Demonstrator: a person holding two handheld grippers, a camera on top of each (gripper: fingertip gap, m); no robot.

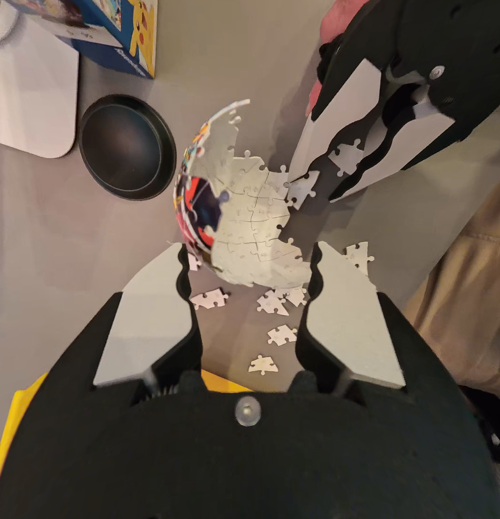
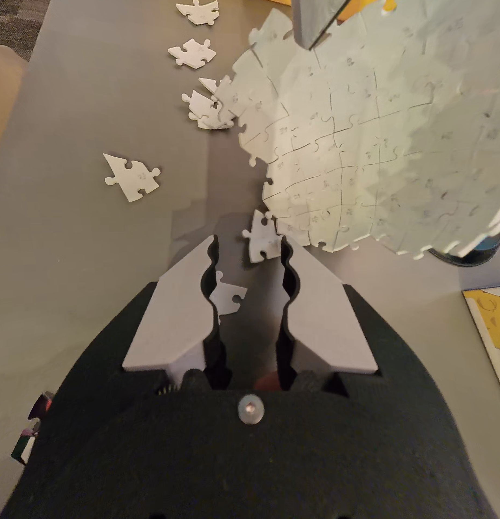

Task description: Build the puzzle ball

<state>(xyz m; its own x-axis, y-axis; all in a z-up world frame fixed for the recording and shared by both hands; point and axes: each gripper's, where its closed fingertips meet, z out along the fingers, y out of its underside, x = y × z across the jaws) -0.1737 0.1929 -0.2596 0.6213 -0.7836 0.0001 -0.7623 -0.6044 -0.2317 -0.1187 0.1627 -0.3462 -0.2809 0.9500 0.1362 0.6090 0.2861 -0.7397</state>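
You are holding both the left gripper and right gripper open beside a half-built ball, with loose pieces waiting on the table

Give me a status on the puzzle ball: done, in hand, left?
Done: a partial shell is joined, roughly half a sphere, its white inside showing. In hand: the right gripper is open at the shell's edge, where one piece sits, apparently being fitted. The left gripper is open at the shell. Left: several loose pieces on the table and the empty black stand.
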